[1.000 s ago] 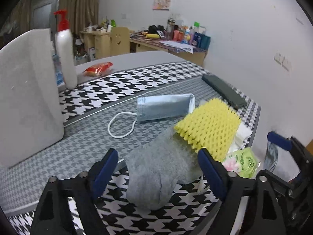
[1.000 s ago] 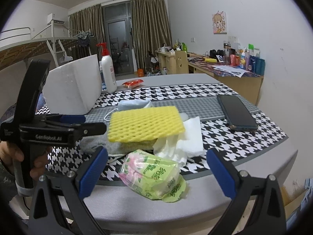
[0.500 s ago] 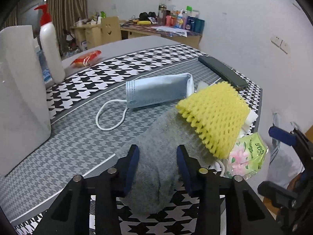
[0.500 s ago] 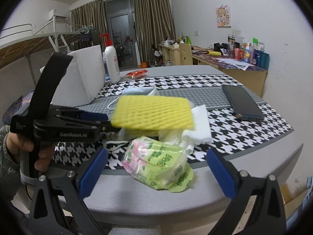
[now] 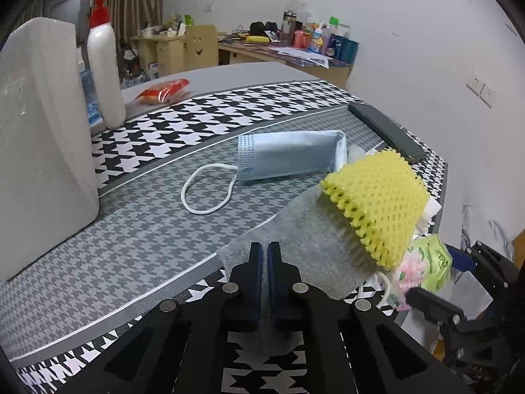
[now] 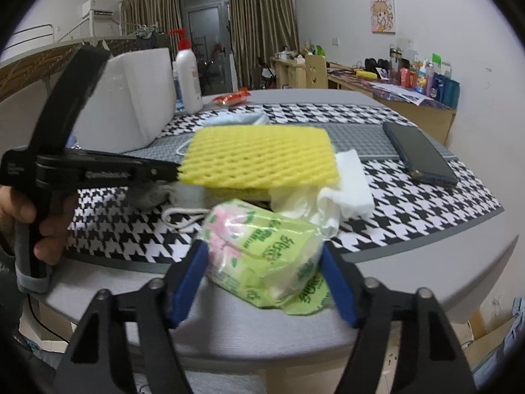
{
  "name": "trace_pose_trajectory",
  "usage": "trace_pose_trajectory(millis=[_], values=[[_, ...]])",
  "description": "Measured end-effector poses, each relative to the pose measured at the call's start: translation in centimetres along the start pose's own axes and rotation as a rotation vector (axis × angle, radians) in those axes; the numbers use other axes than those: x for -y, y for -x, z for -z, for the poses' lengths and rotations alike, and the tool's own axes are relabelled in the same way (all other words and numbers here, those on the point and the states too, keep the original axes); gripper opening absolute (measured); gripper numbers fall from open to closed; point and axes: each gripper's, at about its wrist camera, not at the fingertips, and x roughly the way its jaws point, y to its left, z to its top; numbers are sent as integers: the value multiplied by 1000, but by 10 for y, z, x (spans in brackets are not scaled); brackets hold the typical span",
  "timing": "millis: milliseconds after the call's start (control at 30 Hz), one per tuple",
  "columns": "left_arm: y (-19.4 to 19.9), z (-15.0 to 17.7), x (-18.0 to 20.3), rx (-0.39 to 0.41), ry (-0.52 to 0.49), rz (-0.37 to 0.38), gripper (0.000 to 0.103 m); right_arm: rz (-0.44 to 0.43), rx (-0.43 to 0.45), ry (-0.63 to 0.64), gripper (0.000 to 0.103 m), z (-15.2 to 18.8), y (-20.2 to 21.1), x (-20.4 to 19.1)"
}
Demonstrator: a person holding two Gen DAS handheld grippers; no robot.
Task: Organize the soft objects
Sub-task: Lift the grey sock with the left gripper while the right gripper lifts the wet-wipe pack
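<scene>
A grey table [image 6: 426,272] carries a black-and-white houndstooth runner [image 5: 203,115] with a finer grey-checked band along its middle. On the runner lie a blue face mask [image 5: 288,159] with a white ear loop, a grey sock [image 5: 311,239], crumpled white tissue [image 6: 341,193] and a dark phone [image 6: 418,154]. A green tissue pack [image 6: 265,256] sits at the table's near edge. Farther back stand a white foam block [image 5: 39,138] and a red-capped pump bottle [image 5: 105,62], with a red snack packet [image 5: 162,90] on the bare grey top.

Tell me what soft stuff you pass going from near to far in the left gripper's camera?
left gripper → gray sock → yellow foam net → blue face mask → red snack packet
</scene>
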Motion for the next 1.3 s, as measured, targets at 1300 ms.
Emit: trace_pose_trajectory(millis=[1300], values=[[108, -1, 20, 326, -45, 83, 2, -18, 156, 8, 33, -32, 57, 1]])
